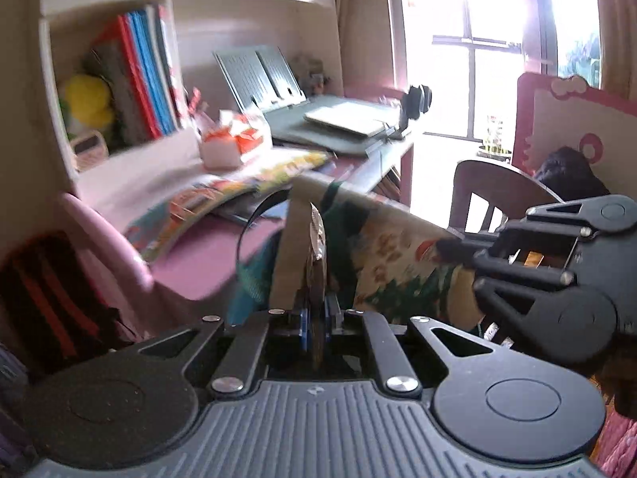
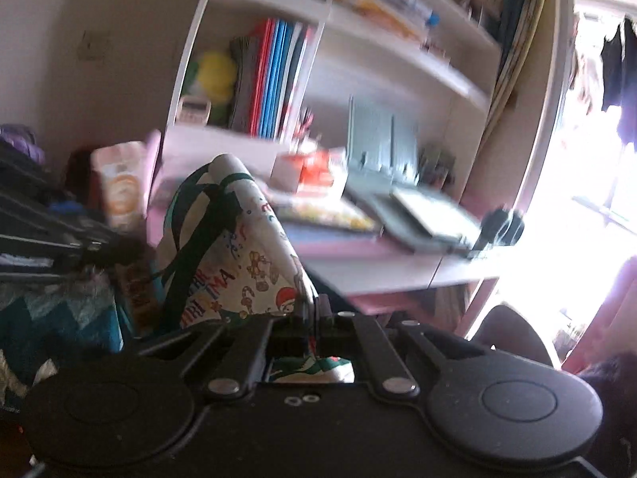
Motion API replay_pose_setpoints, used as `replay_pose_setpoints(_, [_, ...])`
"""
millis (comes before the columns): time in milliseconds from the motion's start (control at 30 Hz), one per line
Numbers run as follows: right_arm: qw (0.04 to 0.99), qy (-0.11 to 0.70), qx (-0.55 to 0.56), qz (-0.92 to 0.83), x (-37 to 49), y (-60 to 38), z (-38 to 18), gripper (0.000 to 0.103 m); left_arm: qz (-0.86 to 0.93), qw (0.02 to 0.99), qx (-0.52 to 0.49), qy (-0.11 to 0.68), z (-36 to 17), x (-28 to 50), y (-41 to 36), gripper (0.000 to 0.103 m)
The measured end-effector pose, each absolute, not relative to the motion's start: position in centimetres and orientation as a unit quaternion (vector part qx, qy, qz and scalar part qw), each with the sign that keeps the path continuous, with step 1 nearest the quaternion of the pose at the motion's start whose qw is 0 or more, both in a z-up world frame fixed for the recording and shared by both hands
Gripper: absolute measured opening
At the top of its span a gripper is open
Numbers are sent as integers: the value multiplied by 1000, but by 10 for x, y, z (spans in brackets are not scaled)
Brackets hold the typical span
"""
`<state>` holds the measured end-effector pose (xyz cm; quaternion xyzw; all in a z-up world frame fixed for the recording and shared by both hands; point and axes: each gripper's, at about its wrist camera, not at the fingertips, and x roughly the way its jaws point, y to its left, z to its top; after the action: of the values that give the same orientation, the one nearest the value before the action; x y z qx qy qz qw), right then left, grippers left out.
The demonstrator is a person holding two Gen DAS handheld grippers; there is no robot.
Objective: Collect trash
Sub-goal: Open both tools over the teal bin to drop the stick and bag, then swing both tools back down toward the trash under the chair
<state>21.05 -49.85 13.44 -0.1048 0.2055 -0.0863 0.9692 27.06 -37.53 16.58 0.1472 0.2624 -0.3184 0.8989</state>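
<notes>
Beside desk (image 1: 223,247), both jaws pinch bag (image 1: 394,247).

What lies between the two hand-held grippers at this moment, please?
In the left wrist view, a Christmas-print bag spans from the left hand-held gripper to the right hand-held gripper; each is shut on an edge of it.

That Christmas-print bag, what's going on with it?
Both handheld grippers are clamped on the Christmas-print bag, held up in front of the pink desk. The left gripper pinches one edge; the right gripper grips the opposite side, and also shows at right in the left wrist view. It looks like the bag is being held for collecting trash. No trash item is in either gripper. Both views are motion-blurred, so the bag's contents can't be told.
</notes>
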Motion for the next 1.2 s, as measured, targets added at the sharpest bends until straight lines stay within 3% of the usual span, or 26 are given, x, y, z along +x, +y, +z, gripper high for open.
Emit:
replay_pose_setpoints(233, [963, 249, -85, -60, 227, -500, 109, 4, -314, 885, 145, 311, 126, 289, -396, 7])
replay_pose_setpoints(533, [952, 292, -78, -37, 244, -494, 91, 17, -300, 876, 135, 354, 97, 310, -397, 8])
replay_pose_setpoints(633, [954, 286, -77, -43, 241, -494, 93, 35, -302, 875, 124, 357, 99, 310, -395, 19])
replay_pose_setpoints(700, [956, 281, -70, -47, 237, -497, 96, 35, -304, 876, 119, 355, 103, 308, -393, 29])
replay_pose_setpoints(767, [958, 279, -59, -46, 233, -501, 100, 35, -304, 879, 118, 347, 108, 304, -389, 48])
replay_pose_setpoints(833, [959, 276, -53, -43, 226, -503, 104, 35, -299, 884, 117, 340, 112, 300, -384, 58])
replay_pose_setpoints(1133, [966, 255, -45, -3, 191, -482, 127, 39, -304, 893, 96, 317, 140, 265, -338, 59])
replay_pose_setpoints(1200, [967, 250, -42, 10, 184, -472, 132, 44, -296, 898, 98, 312, 146, 256, -325, 60])
